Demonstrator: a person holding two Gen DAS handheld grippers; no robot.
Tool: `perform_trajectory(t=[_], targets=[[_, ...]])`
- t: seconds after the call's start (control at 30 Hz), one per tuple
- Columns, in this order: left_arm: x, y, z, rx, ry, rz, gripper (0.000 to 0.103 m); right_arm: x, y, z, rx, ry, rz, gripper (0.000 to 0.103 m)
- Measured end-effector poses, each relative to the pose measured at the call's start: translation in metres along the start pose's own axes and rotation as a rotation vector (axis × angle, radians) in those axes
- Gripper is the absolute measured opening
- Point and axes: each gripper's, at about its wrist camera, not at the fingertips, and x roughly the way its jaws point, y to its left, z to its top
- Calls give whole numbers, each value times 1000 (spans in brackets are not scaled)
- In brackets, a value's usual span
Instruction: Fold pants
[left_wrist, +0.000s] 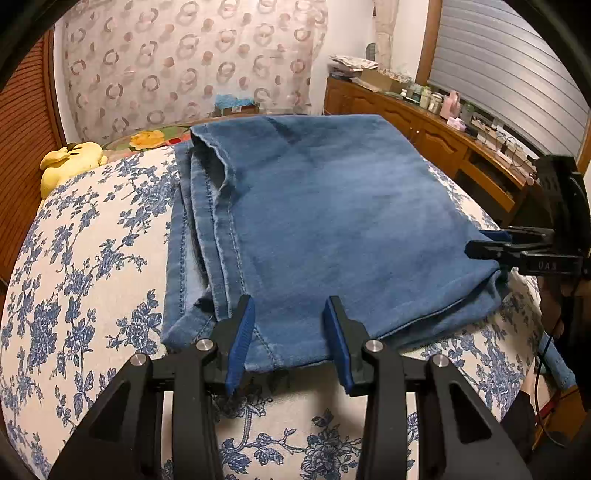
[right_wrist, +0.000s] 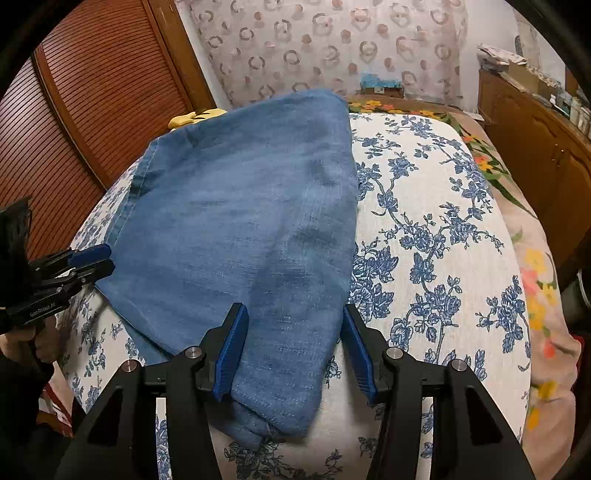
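Blue denim pants (left_wrist: 314, 221) lie folded in layers on a bed with a blue-flowered white cover (left_wrist: 92, 277); they also show in the right wrist view (right_wrist: 251, 229). My left gripper (left_wrist: 290, 332) is open, its blue pads either side of the near hem at the pants' left corner, just above the cloth. My right gripper (right_wrist: 291, 339) is open over the near right corner of the pants. The right gripper shows from the side in the left wrist view (left_wrist: 480, 245), and the left one in the right wrist view (right_wrist: 99, 260).
A yellow plush toy (left_wrist: 70, 162) lies at the bed's far left. A wooden dresser (left_wrist: 443, 136) with bottles and boxes runs along the right. A slatted wooden door (right_wrist: 92, 122) stands left. A flowered blanket (right_wrist: 535, 277) lies at the bed's right edge.
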Motion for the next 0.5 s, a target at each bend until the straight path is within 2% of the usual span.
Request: perform_trajectory(t=[0.1,0.17,0.2,0.23,0.33,0.5], targets=[[0,1,-2,-1,-4,-1,40,3,0,-3,0,-13,-2,54],[0,0,-2,-1,-6,0,40,4,1,-5,0,-13,17,49],[0,1,-2,-1,-5,0,40,4,1,-5,-1,-17,26,42],[0,1,-2,0,-5,0,40,3,2,-5,-10,-23,35,29],[-1,1,-3,-4,-6,-3,40,-2,4,-2,-19,-34,58,14],[-8,6,-3,-12,-15,12,40,-34,16,15,-35,-130,109,12]])
